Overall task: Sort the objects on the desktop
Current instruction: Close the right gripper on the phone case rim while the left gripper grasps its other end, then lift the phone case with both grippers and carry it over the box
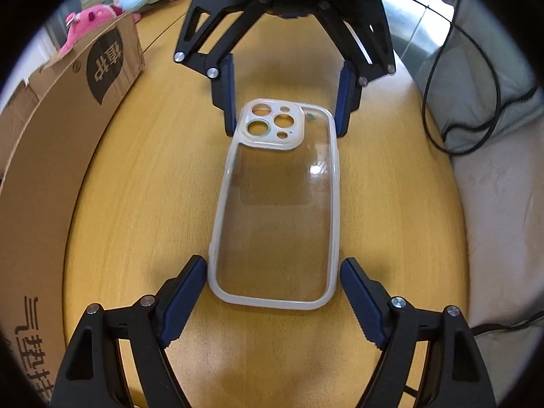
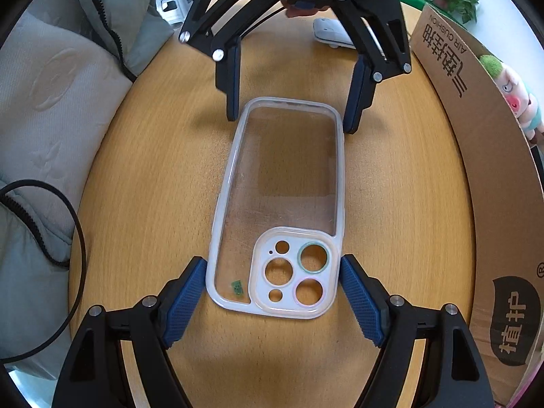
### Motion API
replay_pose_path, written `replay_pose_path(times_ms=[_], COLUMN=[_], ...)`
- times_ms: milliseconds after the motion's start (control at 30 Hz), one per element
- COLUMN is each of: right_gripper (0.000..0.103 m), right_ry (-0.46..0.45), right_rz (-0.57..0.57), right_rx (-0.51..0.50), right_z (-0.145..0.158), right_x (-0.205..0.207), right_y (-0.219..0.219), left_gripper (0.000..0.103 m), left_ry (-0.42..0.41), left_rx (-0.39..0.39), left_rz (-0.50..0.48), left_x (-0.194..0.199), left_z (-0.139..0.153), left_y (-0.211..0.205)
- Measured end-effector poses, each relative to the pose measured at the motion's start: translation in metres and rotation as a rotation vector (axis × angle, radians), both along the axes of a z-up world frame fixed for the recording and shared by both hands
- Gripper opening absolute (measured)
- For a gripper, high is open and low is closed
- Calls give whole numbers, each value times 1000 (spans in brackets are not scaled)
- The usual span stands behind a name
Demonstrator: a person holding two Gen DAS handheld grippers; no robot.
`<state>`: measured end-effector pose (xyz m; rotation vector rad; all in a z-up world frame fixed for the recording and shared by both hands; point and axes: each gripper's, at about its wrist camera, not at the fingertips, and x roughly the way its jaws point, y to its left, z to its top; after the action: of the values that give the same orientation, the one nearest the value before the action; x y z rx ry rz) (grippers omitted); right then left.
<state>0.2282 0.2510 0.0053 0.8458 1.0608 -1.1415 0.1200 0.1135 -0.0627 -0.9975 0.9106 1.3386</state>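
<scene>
Through my left wrist camera, the clear phone case lies flat on the wooden table, its plain end between the pads of my left gripper and its camera-hole end between the pads of my right gripper. The risk I see here: the case is thin, slick and lying flat, so if I squeeze too high on its rim the pads could ride over the edge and flick it away, perhaps toward the cardboard box beside the case. Two grippers pinching opposite ends could also bow or twist it. My left jaws stand wide; the pads sit just beside the case's long edges, and I cannot tell whether either one touches.

Through my right wrist camera, the case has its camera-hole end nearest, between the pads of my right gripper. They are spread about as wide as the case, close against its sides, though I cannot say they press. My left gripper straddles the far end, gripping nothing that I can make out.
</scene>
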Motion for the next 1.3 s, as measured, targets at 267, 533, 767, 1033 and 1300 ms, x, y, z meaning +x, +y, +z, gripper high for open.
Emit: replay_pose_path(times_ms=[267, 533, 767, 1033, 1300], right_gripper=[76, 75, 75, 75, 75], right_ry=[19, 178, 318, 360, 270], right_rz=[-74, -123, -103, -104, -106], right_rx=[-37, -95, -127, -81, -39], right_z=[21, 103, 139, 113, 58], right_x=[14, -13, -136, -278, -361], right_y=[9, 17, 26, -40, -63], left_gripper=[77, 77, 77, 77, 77], left_ry=[43, 284, 443, 430, 327], left_rx=[88, 147, 157, 90, -2], left_rz=[19, 6, -2, 27, 40], left_x=[-3, -45, -113, -194, -265], left_z=[27, 107, 168, 153, 103], left_y=[-5, -16, -9, -18, -20])
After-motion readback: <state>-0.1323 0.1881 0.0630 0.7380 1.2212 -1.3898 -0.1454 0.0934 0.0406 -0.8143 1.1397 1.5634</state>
